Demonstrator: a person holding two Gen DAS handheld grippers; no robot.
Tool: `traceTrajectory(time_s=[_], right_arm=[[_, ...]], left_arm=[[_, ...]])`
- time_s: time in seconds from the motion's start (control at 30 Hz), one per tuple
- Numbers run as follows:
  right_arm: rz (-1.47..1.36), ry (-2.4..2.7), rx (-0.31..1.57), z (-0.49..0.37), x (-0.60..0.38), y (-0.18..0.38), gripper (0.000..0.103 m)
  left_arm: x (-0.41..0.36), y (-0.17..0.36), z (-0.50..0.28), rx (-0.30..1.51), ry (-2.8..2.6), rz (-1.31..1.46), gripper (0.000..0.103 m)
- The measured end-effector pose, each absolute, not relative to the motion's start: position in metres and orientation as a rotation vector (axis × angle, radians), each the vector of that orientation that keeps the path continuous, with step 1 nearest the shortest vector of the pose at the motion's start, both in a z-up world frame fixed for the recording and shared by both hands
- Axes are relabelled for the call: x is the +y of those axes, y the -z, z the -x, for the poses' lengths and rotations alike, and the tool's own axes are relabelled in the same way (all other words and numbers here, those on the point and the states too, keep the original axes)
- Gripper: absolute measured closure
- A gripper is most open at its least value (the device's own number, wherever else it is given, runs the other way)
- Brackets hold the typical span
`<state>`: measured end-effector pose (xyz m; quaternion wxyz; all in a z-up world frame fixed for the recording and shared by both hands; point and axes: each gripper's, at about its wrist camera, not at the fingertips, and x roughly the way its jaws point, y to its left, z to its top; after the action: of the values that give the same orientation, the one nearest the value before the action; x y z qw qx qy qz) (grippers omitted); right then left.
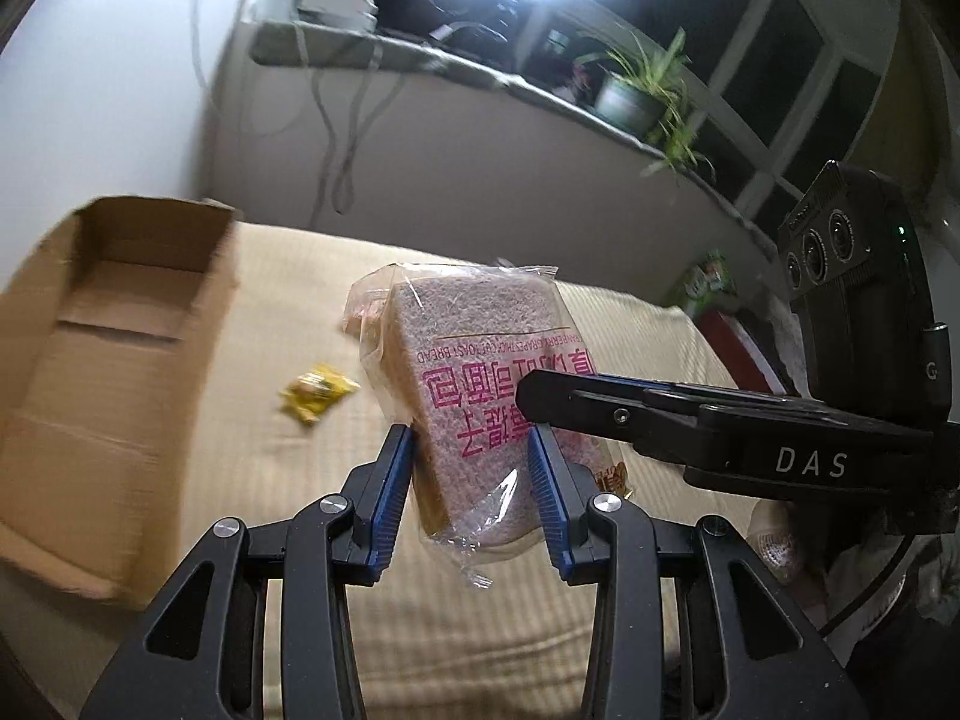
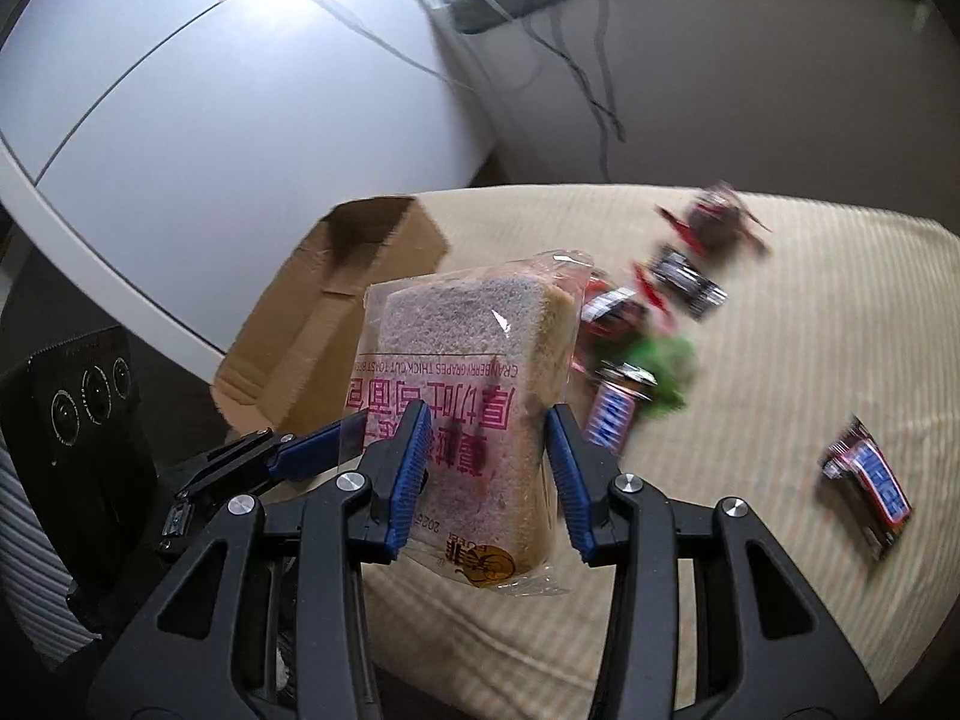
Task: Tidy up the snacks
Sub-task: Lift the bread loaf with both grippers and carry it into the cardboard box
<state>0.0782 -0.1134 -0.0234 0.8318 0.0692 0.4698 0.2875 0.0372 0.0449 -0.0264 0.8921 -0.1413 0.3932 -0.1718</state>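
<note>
Clamping the bread packet [image 1: 480,396], labelled "THICK CUT TOAST BREAD", left gripper [image 1: 471,468] and right gripper [image 2: 489,450] hold it clear above the cloth, right of the cardboard box [image 1: 90,360].

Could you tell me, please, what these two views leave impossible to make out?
- Brown cardboard box: its floor is blurred and cut by the left wrist view's edge; in the right wrist view the clear-wrapped toast slice covers its opening.
- Dark snack wrappers: motion blur hides their print, right wrist view.
- Small yellow packet: too small and blurred to identify, left wrist view.
</note>
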Motion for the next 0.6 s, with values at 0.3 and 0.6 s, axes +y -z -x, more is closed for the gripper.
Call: traceTrajectory(time_s=[0.3,0.6], right_arm=[[-0.091,-0.705,0.970,-0.084,-0.042,0.009,0.060],[-0.045,-0.763,0.967,-0.094,0.012,0.007,0.060]], left_arm=[[0.095,0.017,-0.026,0.765,0.243,0.306,0.066],[0.140,0.017,-0.022,0.735,0.167,0.333,0.066]])
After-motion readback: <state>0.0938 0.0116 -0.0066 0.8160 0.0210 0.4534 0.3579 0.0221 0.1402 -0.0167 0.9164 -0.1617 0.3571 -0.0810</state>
